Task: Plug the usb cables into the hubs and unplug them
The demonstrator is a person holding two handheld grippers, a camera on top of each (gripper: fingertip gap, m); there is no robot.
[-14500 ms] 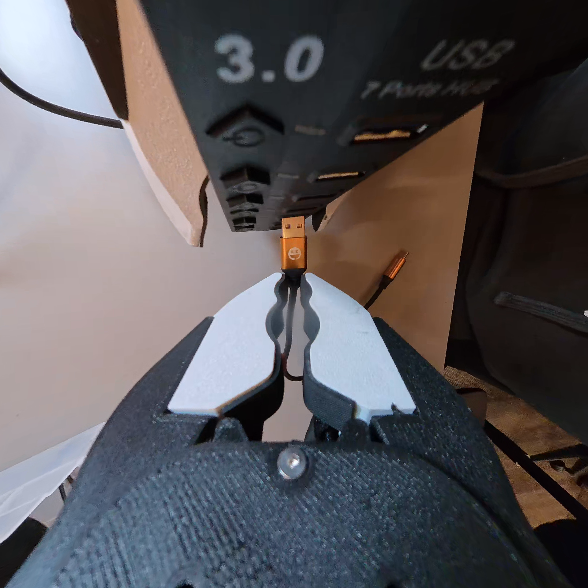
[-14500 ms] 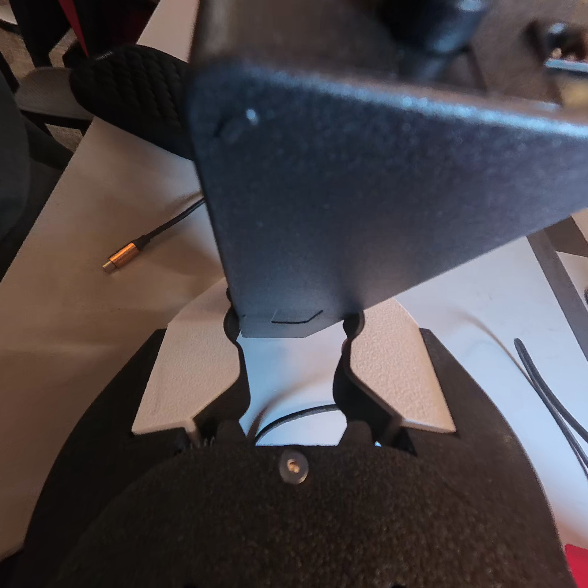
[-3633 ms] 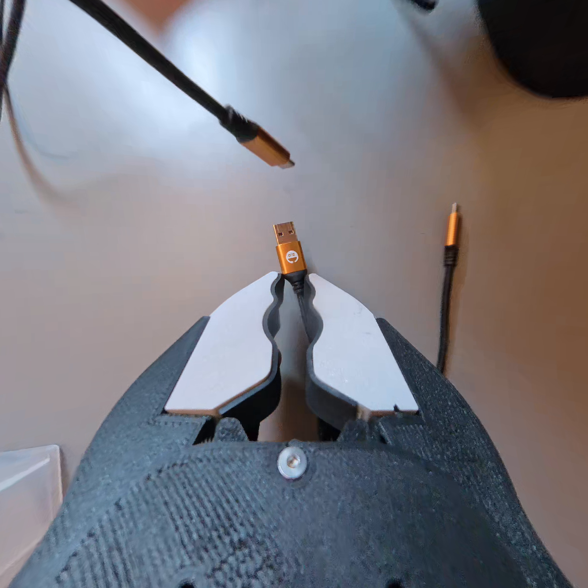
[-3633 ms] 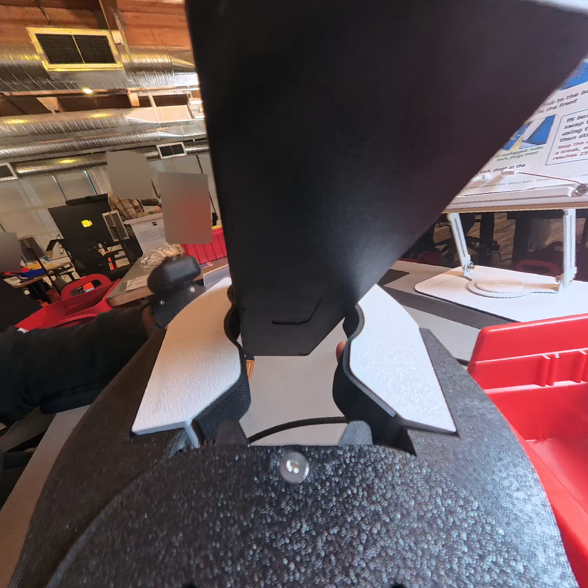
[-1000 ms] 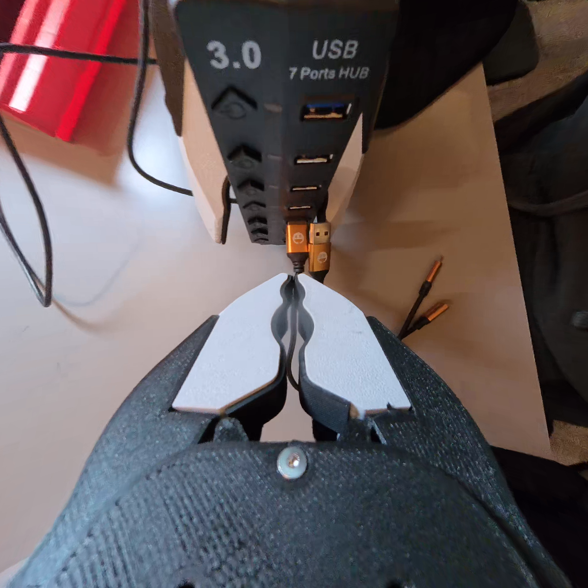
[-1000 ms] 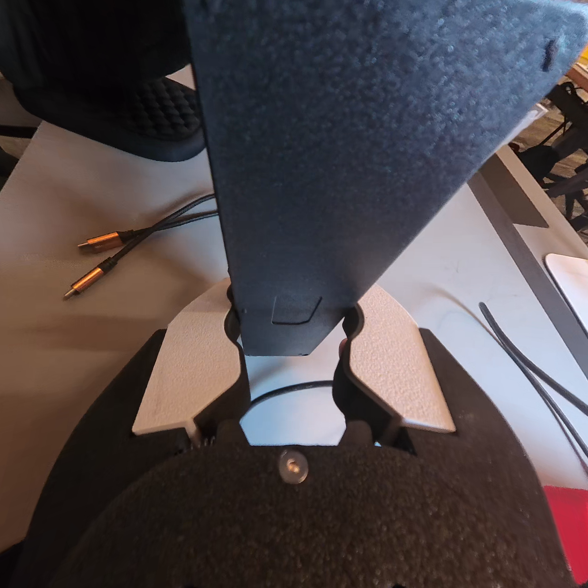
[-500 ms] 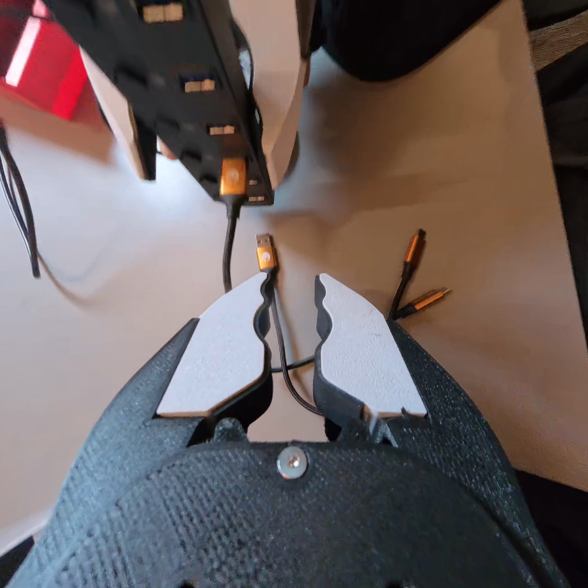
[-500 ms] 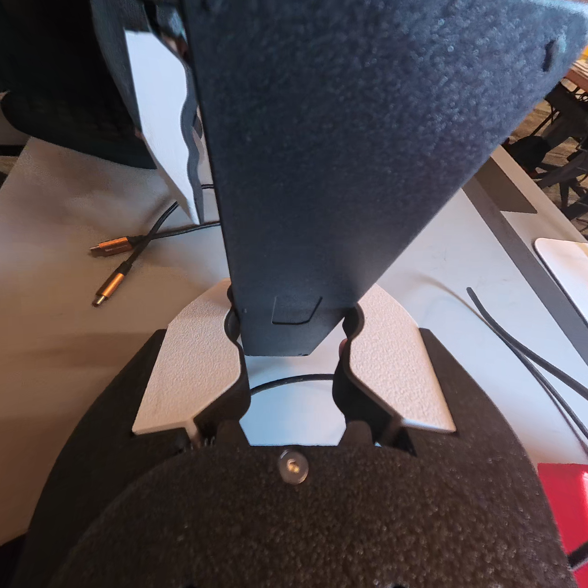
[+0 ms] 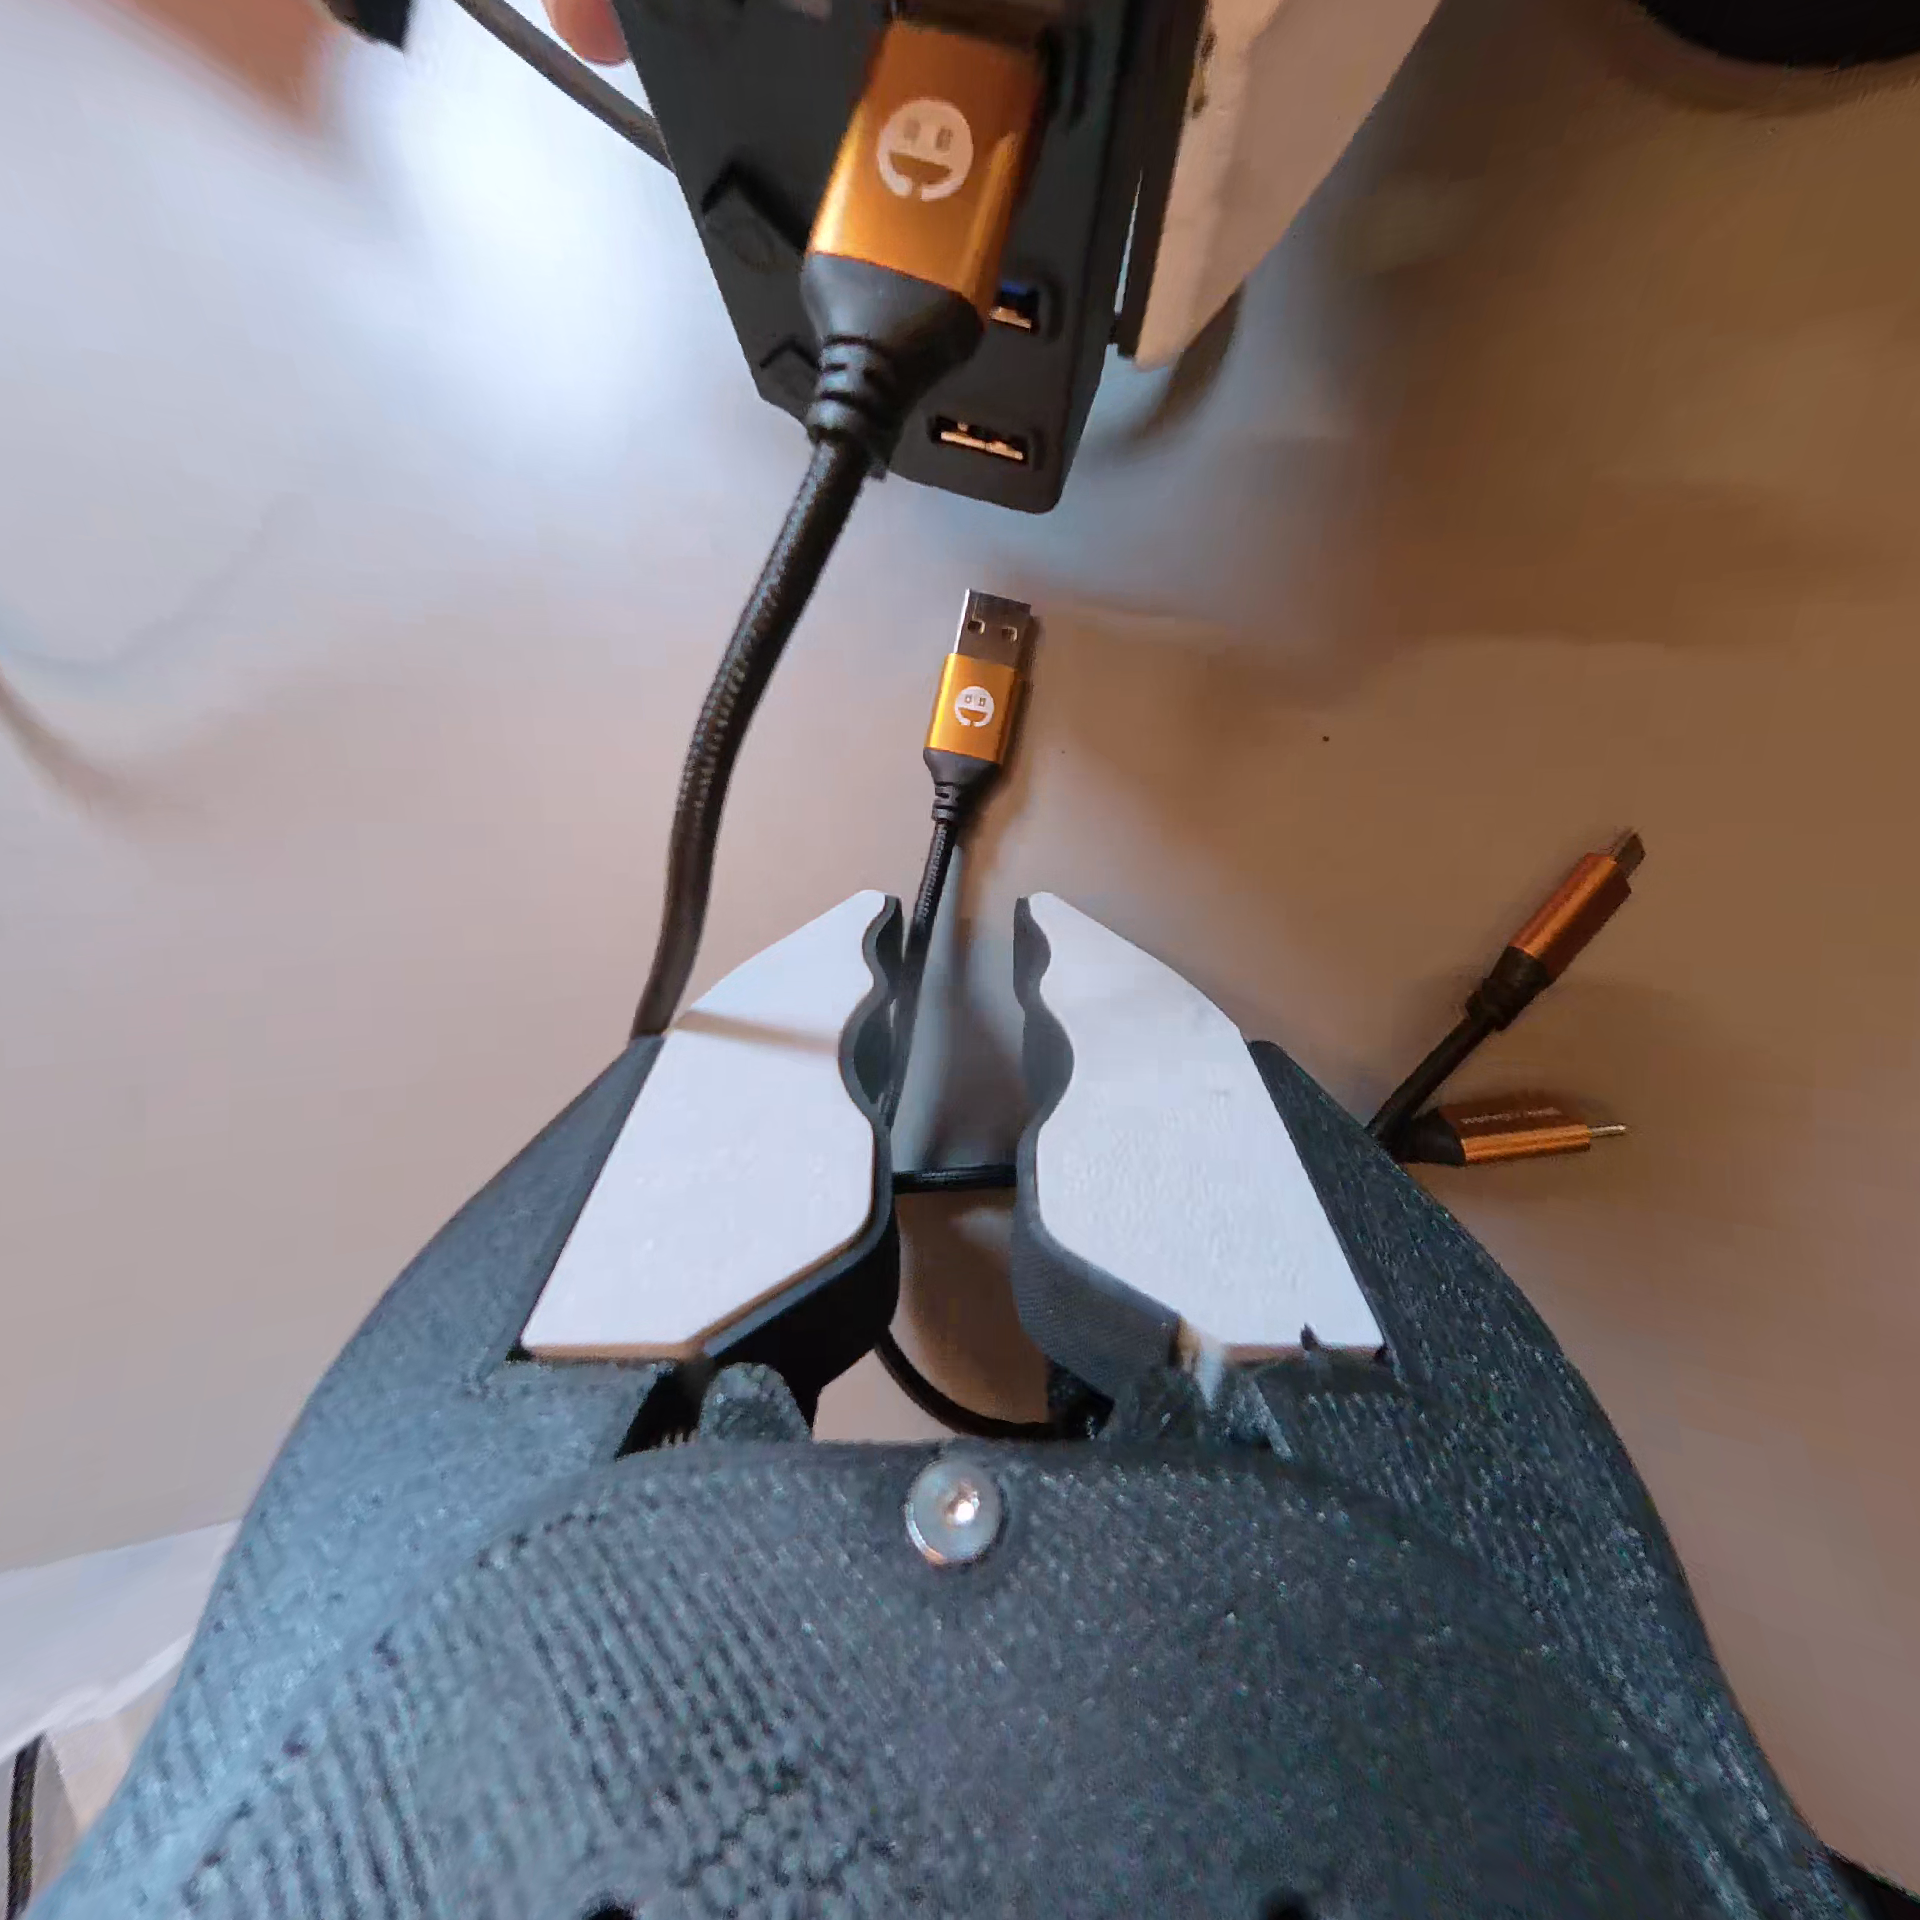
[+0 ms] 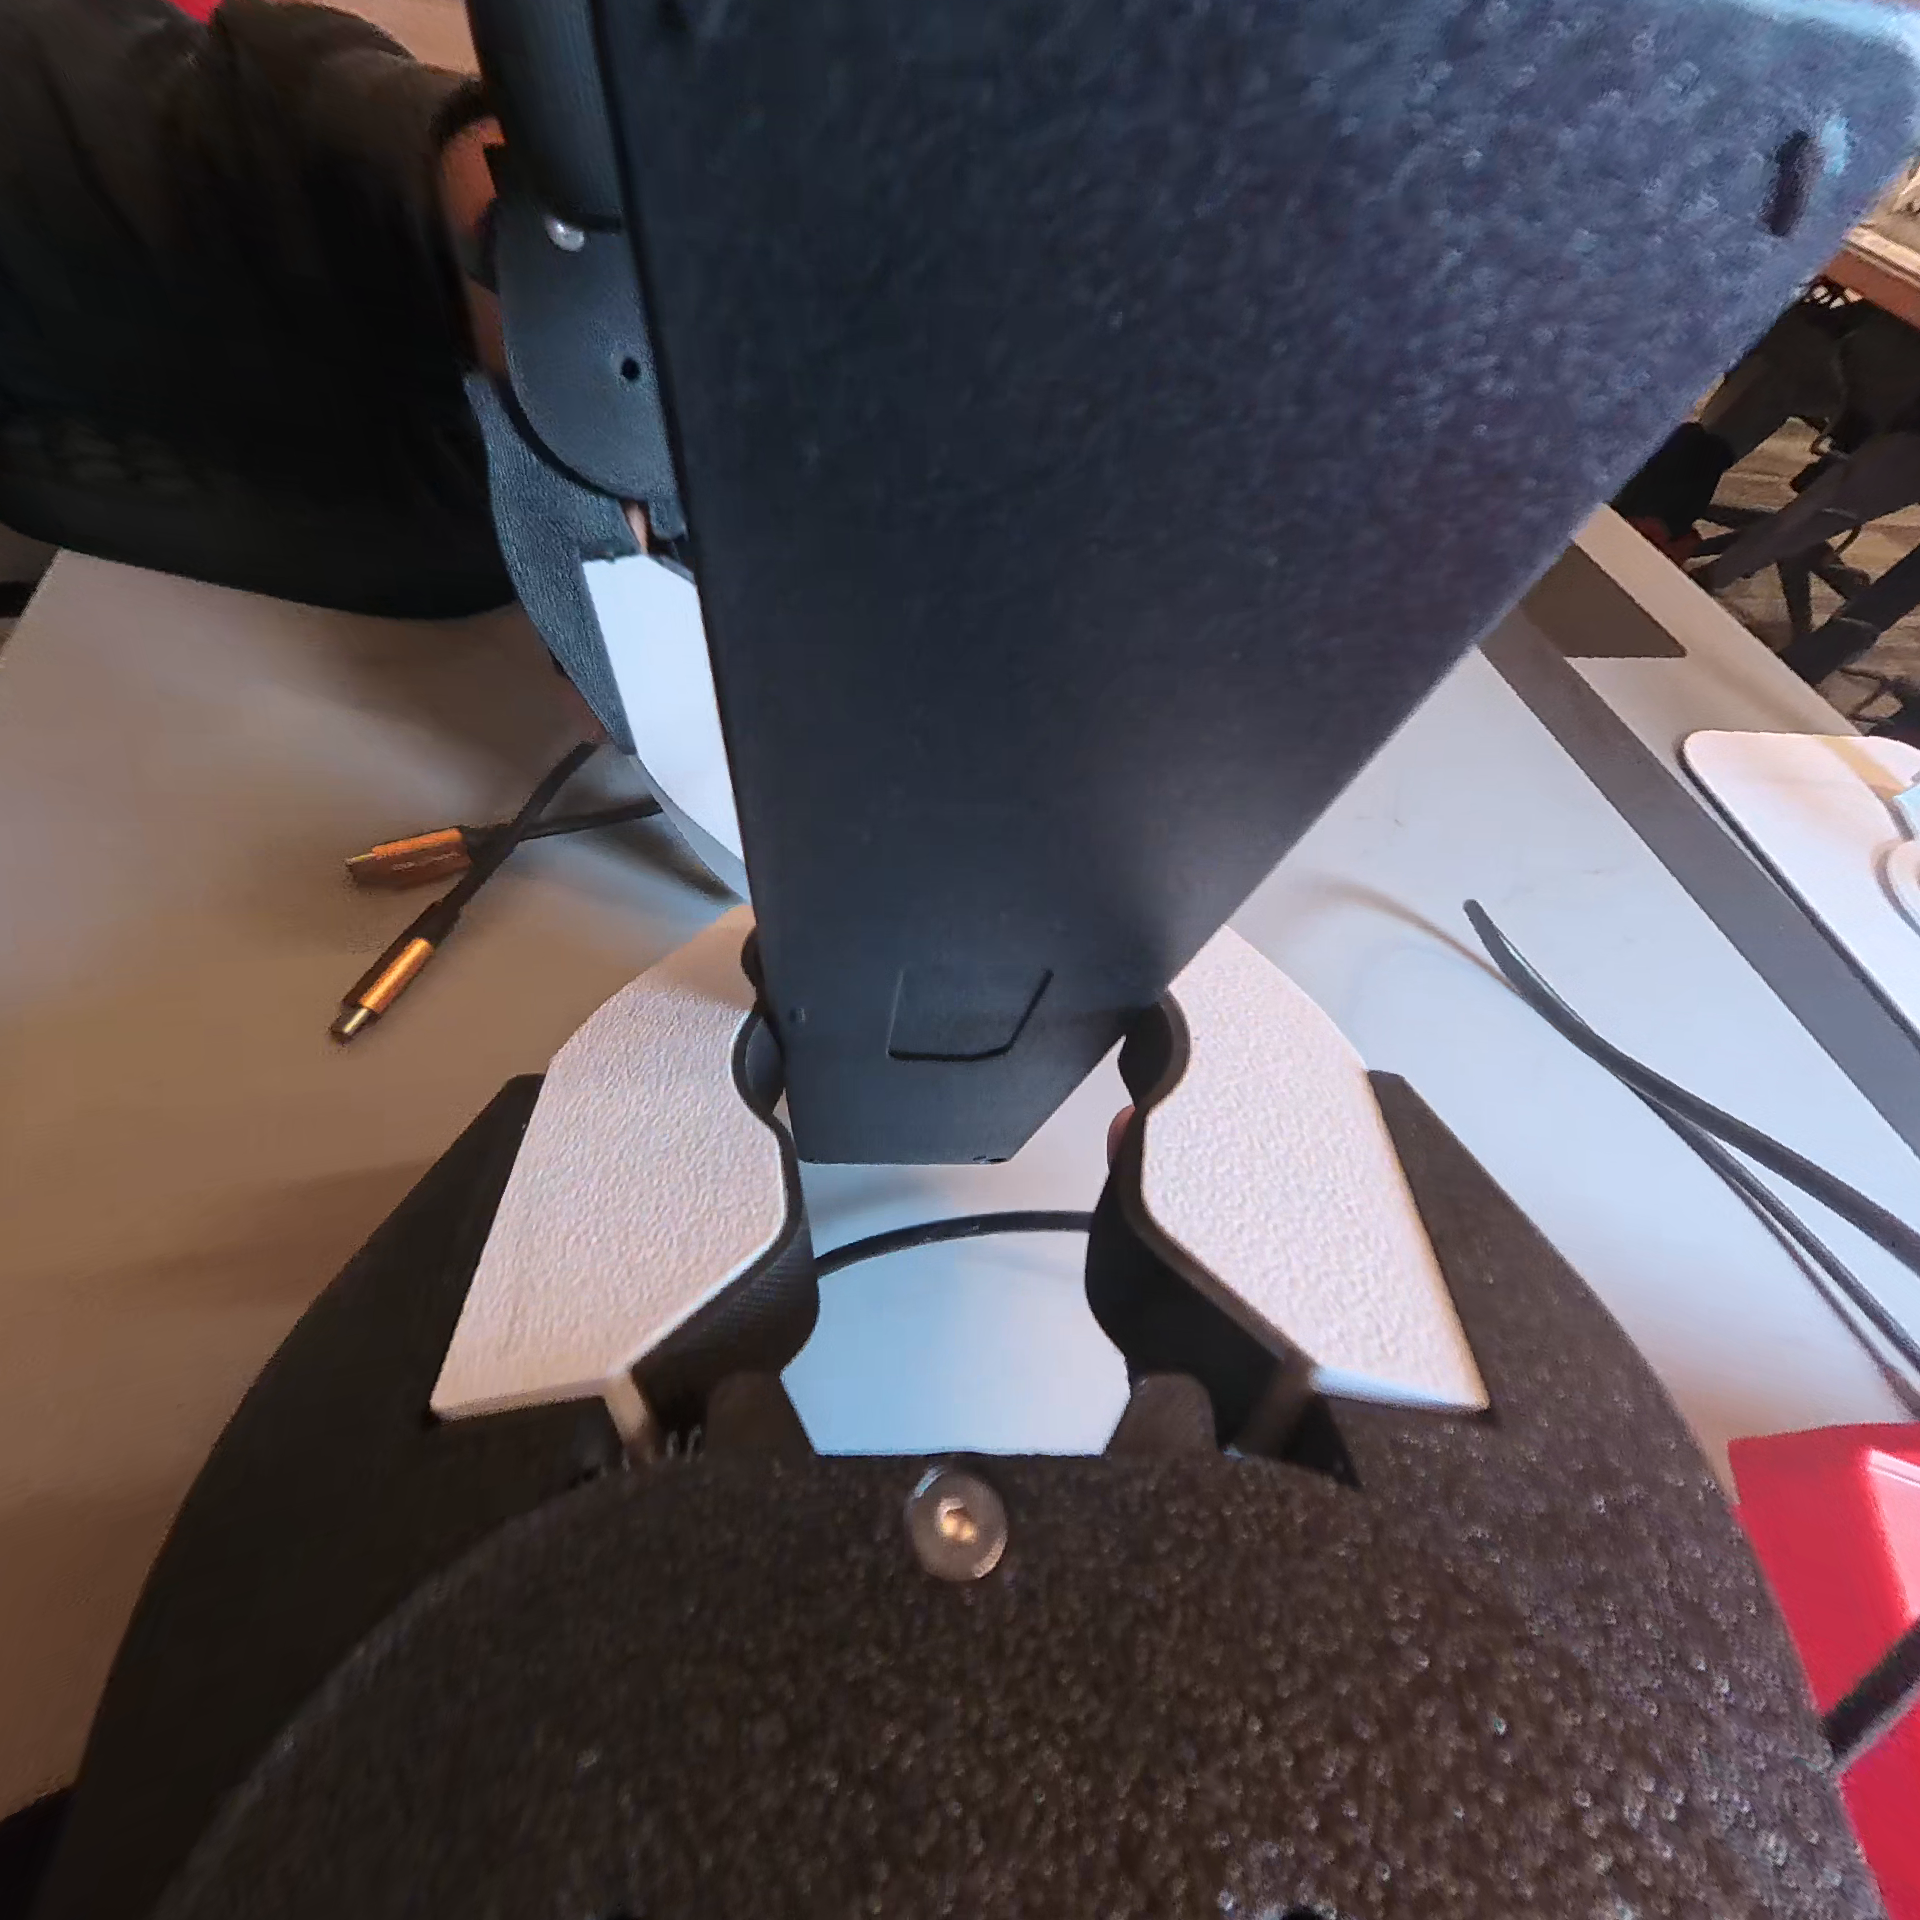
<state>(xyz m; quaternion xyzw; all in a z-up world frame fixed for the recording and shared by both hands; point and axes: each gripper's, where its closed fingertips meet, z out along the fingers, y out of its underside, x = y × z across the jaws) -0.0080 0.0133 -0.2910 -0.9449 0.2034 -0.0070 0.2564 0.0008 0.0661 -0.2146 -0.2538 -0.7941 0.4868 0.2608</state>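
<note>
My right gripper [image 10: 956, 1049] is shut on the near end of the black USB hub [image 10: 1039, 520] and holds it up above the table. In the left wrist view the hub [image 9: 966, 343] hangs at the top with one orange USB plug [image 9: 925, 166] seated in a port; its thick braided cable [image 9: 727, 727] droops down. My left gripper [image 9: 951, 914] is open. A second orange USB plug [image 9: 977, 696] lies loose on the table just ahead of it, its thin cable running between the fingers beside the left fingertip [image 9: 873, 935].
Two small orange connectors [image 9: 1558, 914] [image 9: 1527, 1127] lie to the right of my left gripper and also show in the right wrist view [image 10: 416, 862]. Thin black cables [image 10: 1662, 1122], a red bin [image 10: 1849, 1538] and a white pad [image 10: 1818, 810] are on the right. A dark sleeve [image 10: 208, 312] is at upper left. My hands' fingertips stand some 10 cm from each other.
My left gripper has opened and let go of the second plug's cable, which now lies on the table. The hub with the seated plug now sits closer to the left wrist camera.
</note>
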